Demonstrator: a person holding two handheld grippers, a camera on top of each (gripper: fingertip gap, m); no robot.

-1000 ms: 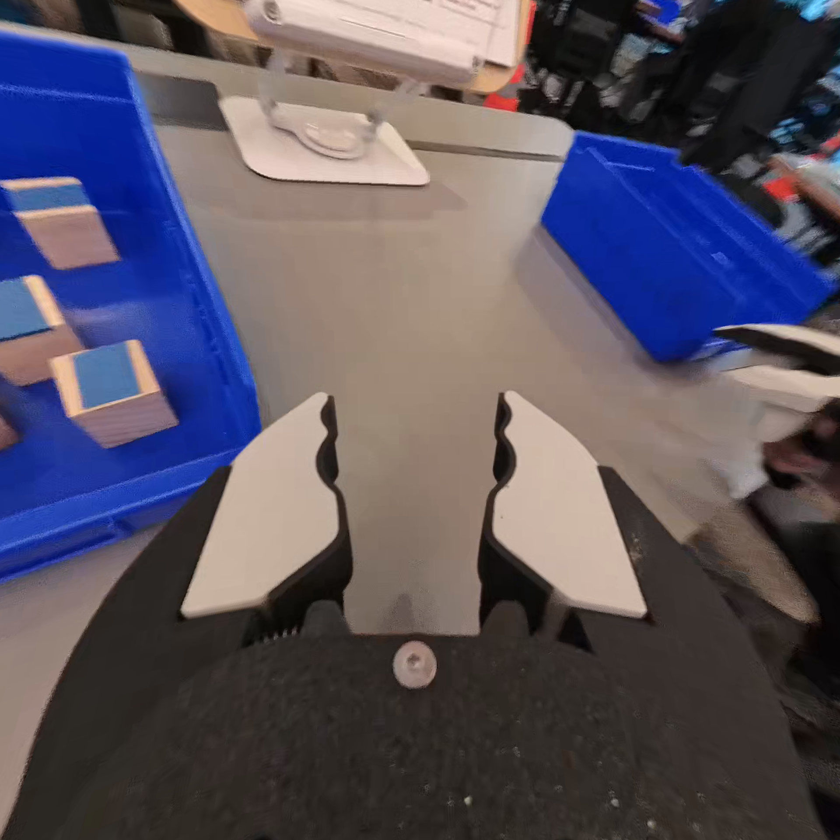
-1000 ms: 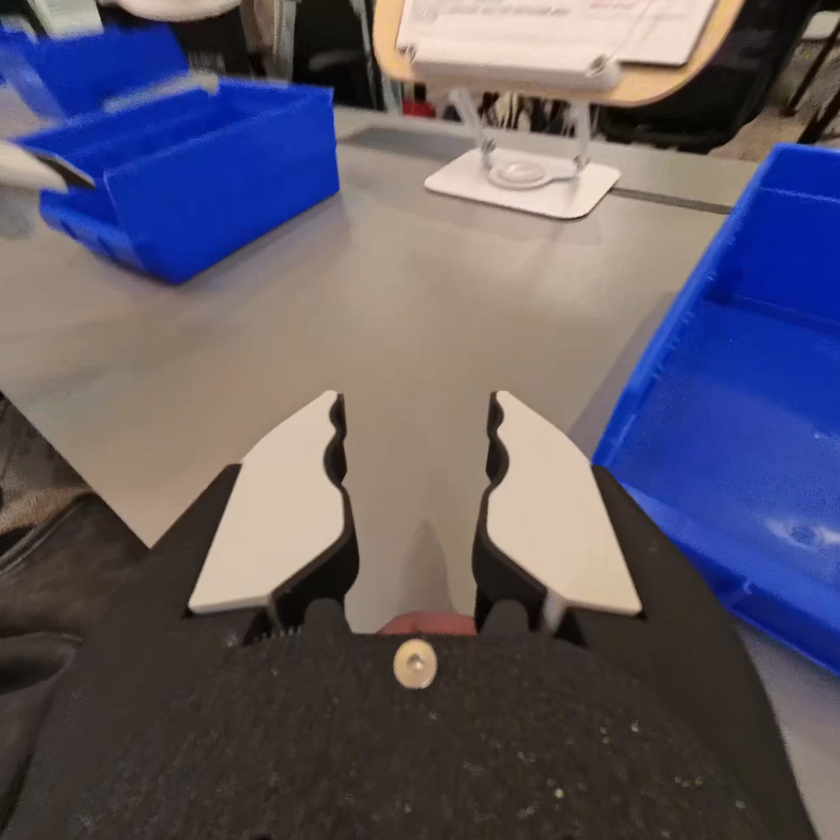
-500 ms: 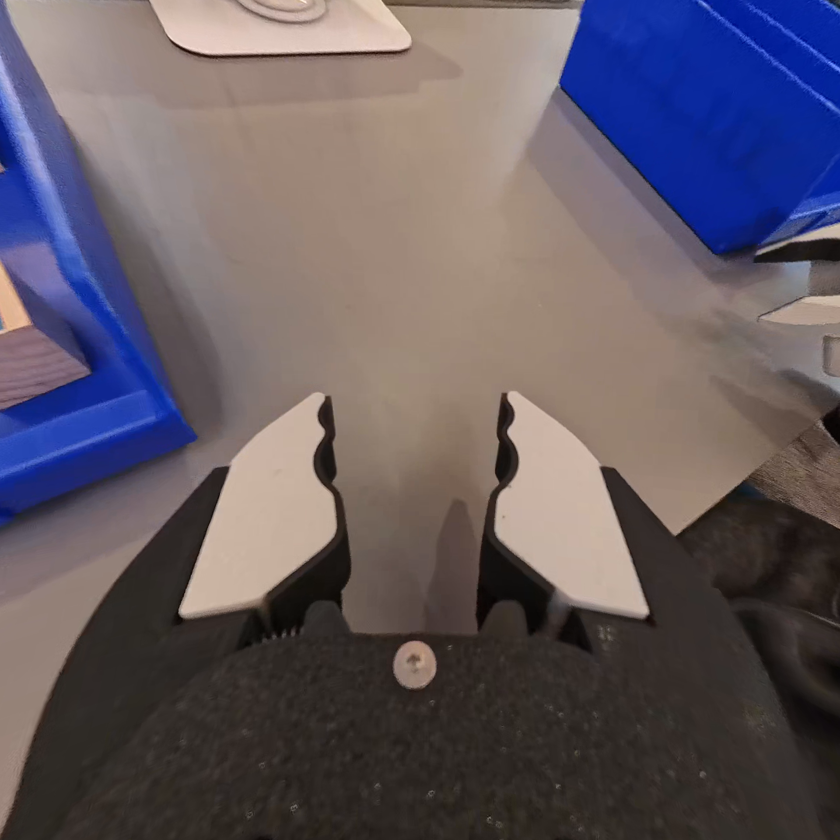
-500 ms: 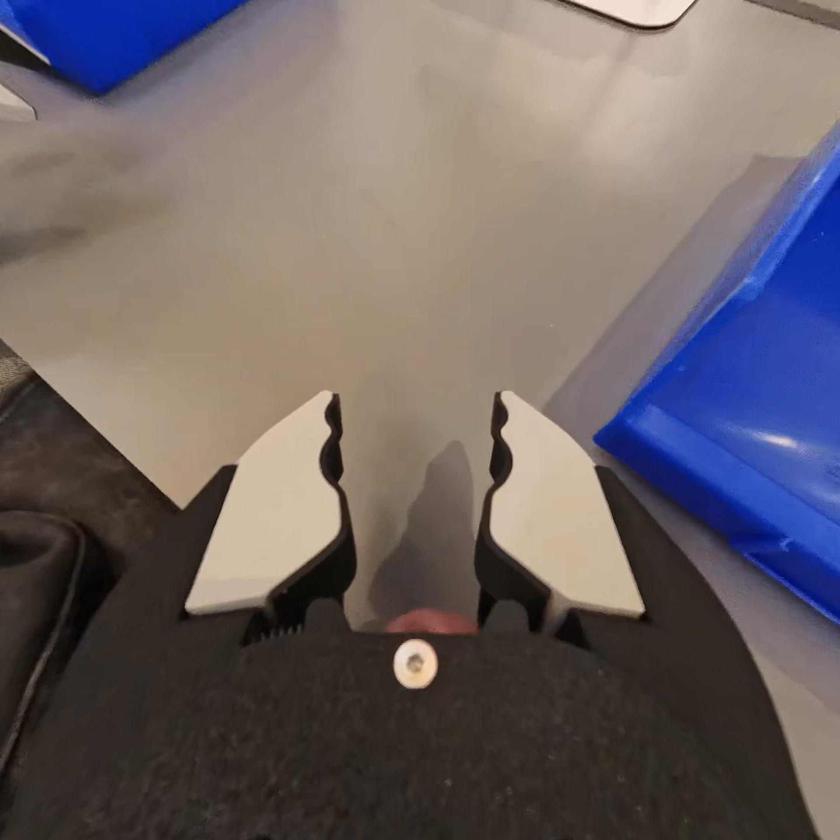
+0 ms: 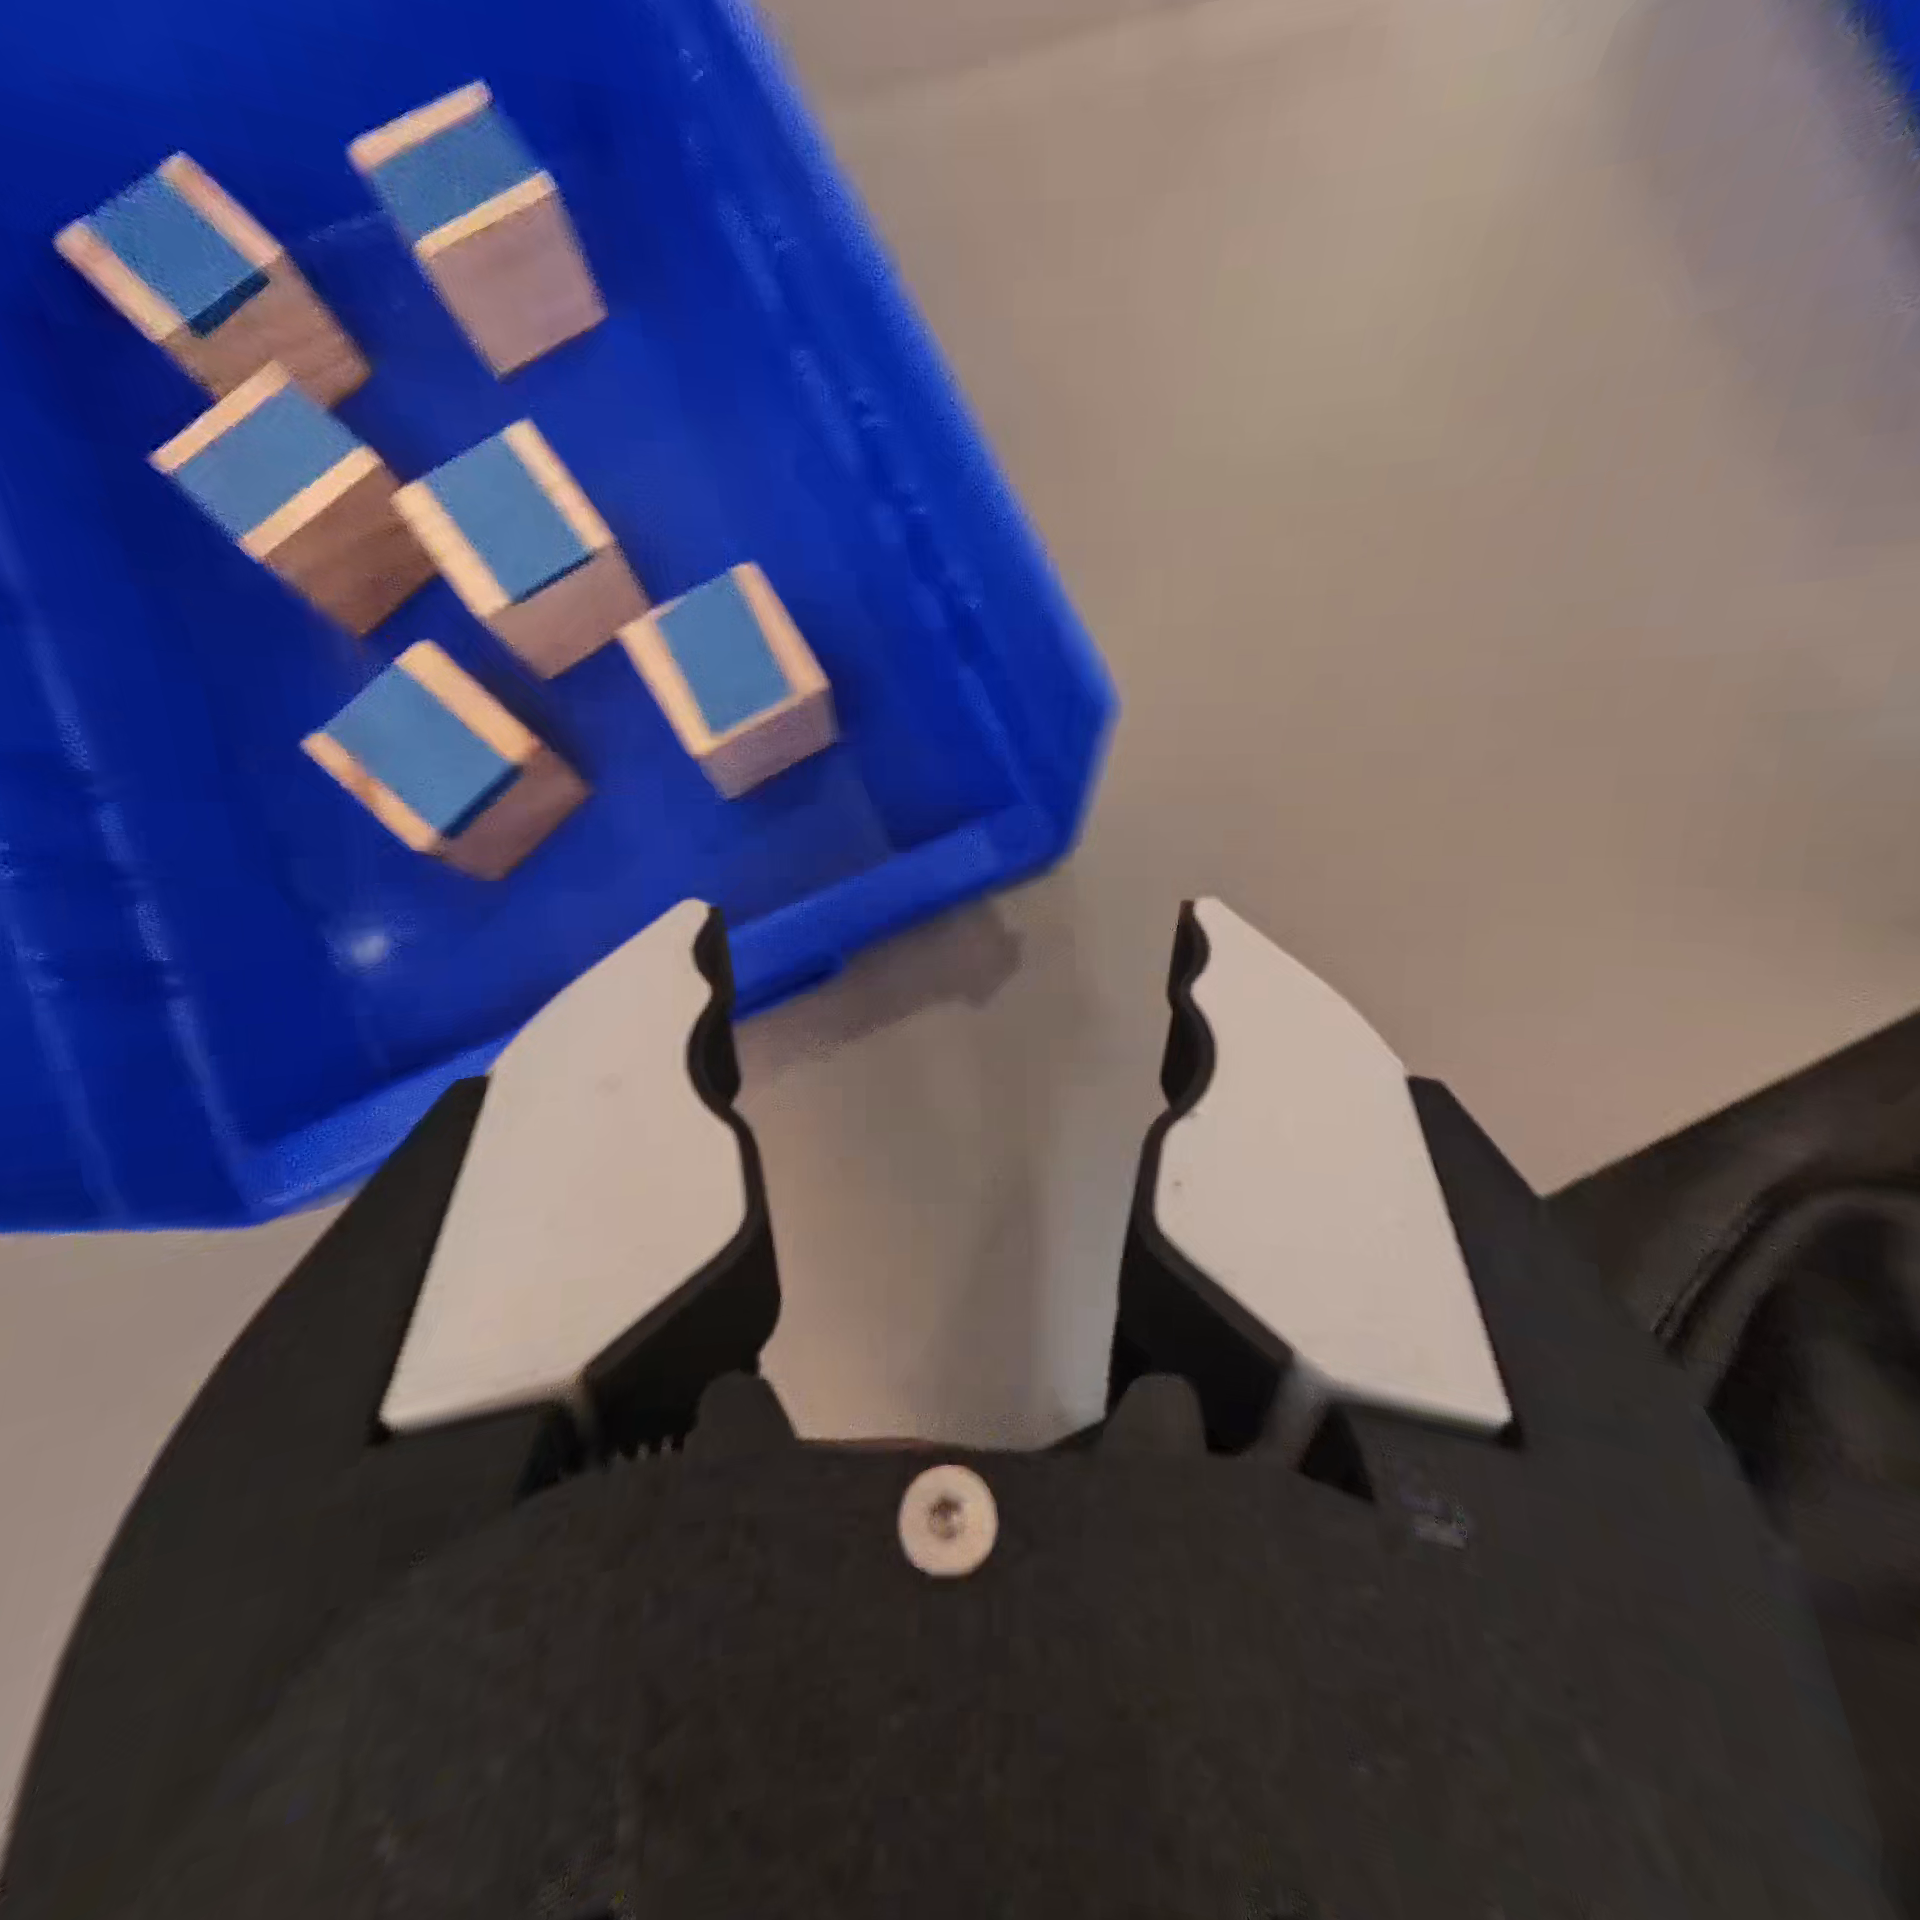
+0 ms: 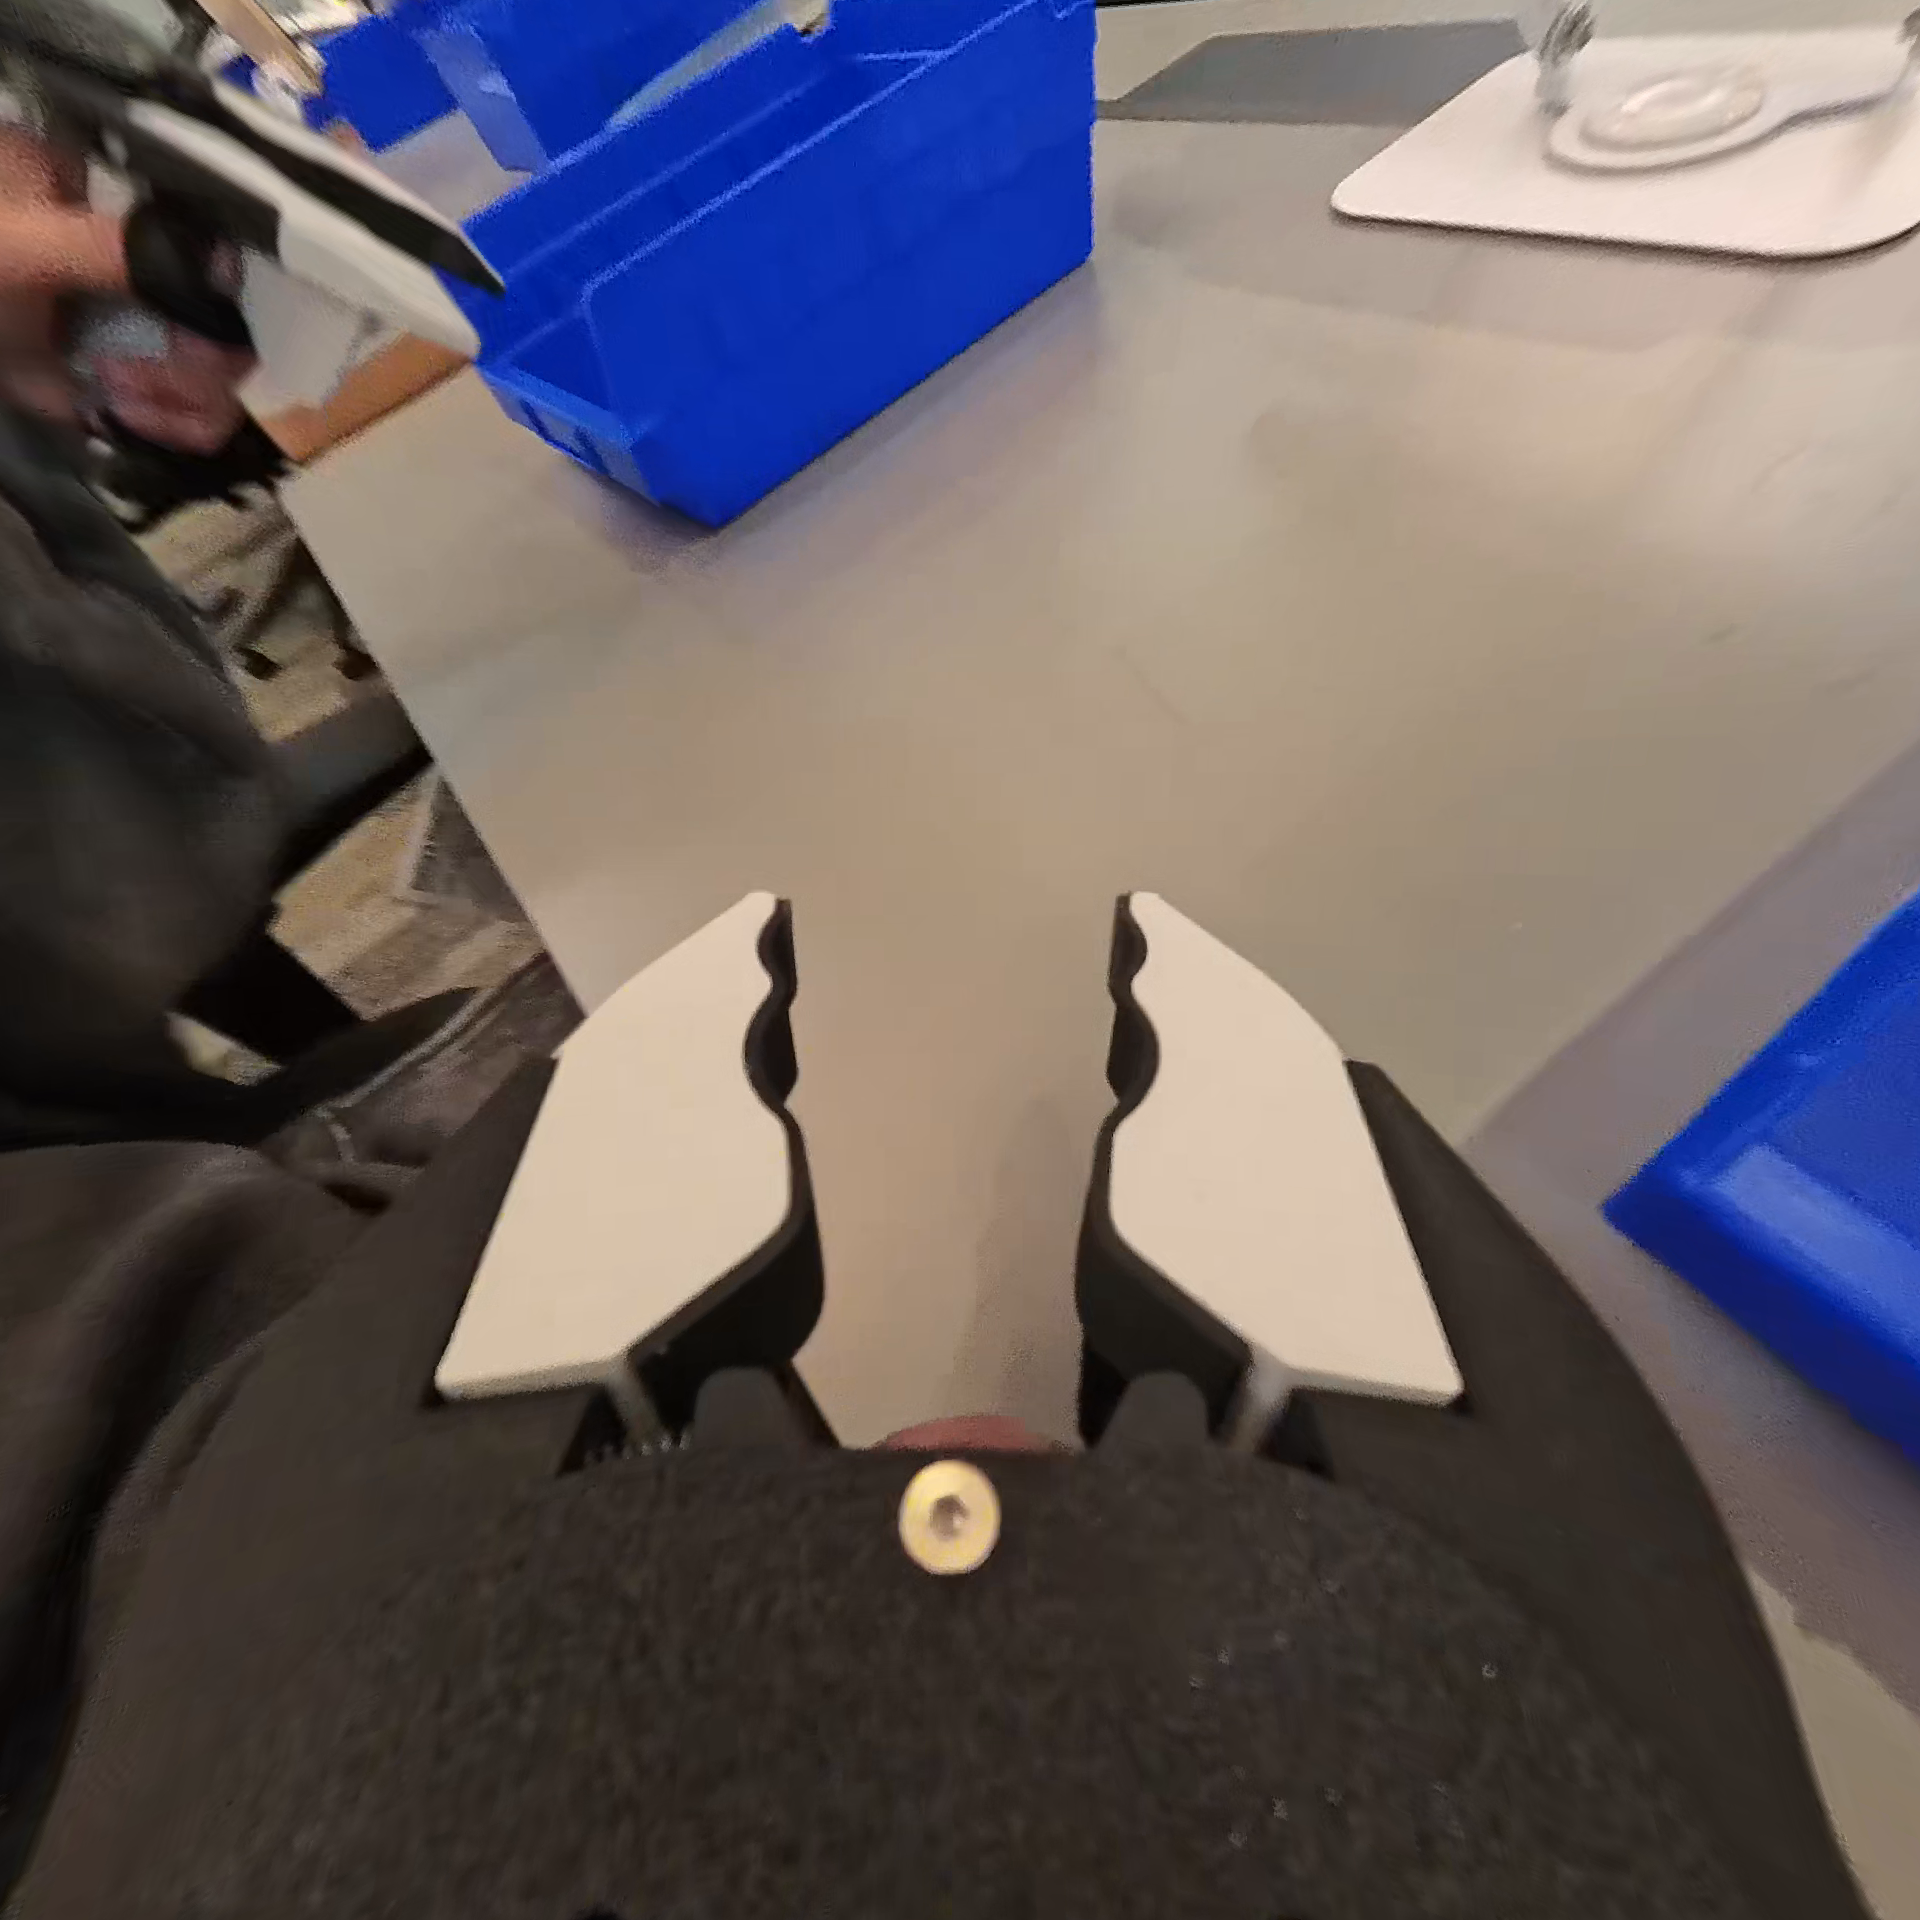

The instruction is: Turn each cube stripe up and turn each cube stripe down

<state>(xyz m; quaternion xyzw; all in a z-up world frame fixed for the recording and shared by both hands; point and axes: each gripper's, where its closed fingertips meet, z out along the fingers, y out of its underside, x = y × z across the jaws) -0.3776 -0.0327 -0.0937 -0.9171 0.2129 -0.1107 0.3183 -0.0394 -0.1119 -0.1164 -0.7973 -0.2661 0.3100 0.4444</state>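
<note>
Both grippers empty, cubes waiting stripe up

The left gripper (image 5: pixel 951 935) gapes near the bin (image 5: pixel 935 540) holding six cubes (image 5: pixel 727 675); the right gripper (image 6: pixel 951 925) idles unclosed over the table (image 6: pixel 1247 623).

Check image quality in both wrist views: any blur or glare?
Left wrist view: cubes and blue bin are smeared by motion blur, with a small glare spot on the bin floor; the left hand-held gripper is sharp. Right wrist view: the table is fairly sharp, while the other gripper, far left, is blurred.

Left tongs (image 5: pixel 951 935) gaping, empty; six cubes (image 5: pixel 499 540) in blue bin (image 5: pixel 935 499).
</note>
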